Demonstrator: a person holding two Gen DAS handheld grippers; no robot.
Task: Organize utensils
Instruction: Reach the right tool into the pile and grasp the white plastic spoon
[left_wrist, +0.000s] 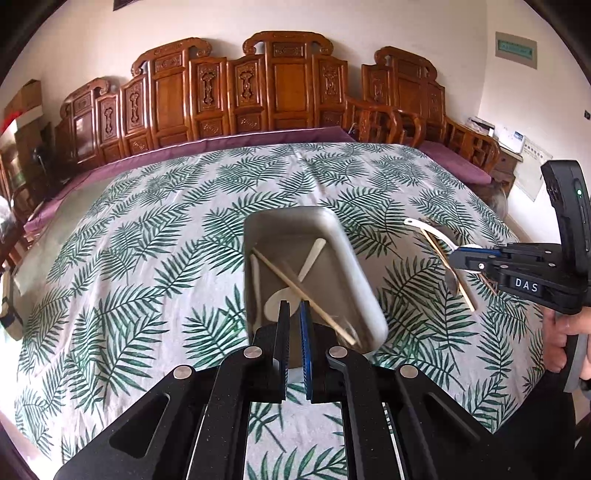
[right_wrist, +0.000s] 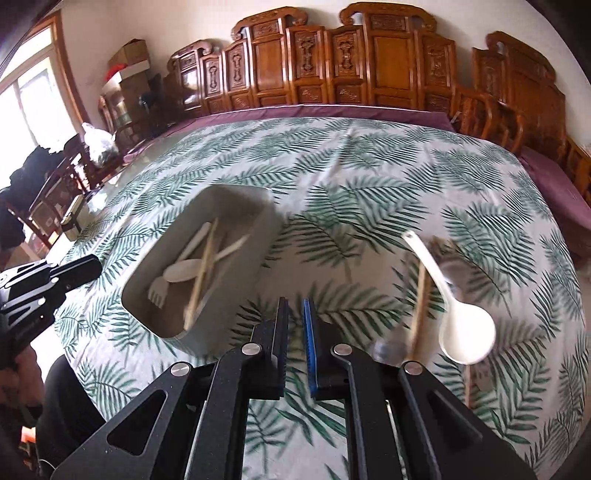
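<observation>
- Right tool (right_wrist: 294, 314): jaws narrow, a thin slot between the pads, nothing in them; hangs over the leaf-print tablecloth (right_wrist: 351, 177).
- White ceramic soup spoon (right_wrist: 466, 332): on the table, ahead and to the right of the right tool, close by. Its long axis runs away from the tool, bowl at the near end, handle tip at the far end and leaning left. Glossy white, deep rounded bowl, somewhat blurred.
- Loose chopstick (right_wrist: 419, 310): pale wood, just left of the spoon and roughly parallel to it; whether the two touch cannot be told.
- Left tool (left_wrist: 294, 317): jaws narrow, empty, directly over the near end of the grey tray (left_wrist: 354, 258).
- Tray contents: a chopstick (left_wrist: 303, 291) lying diagonally, two pale spoons and a small white fork (right_wrist: 159, 290), crossing one another.
- Judgement: the right tool is much the nearer to the loose spoon; its jaws would need to widen and close across the handle.
</observation>
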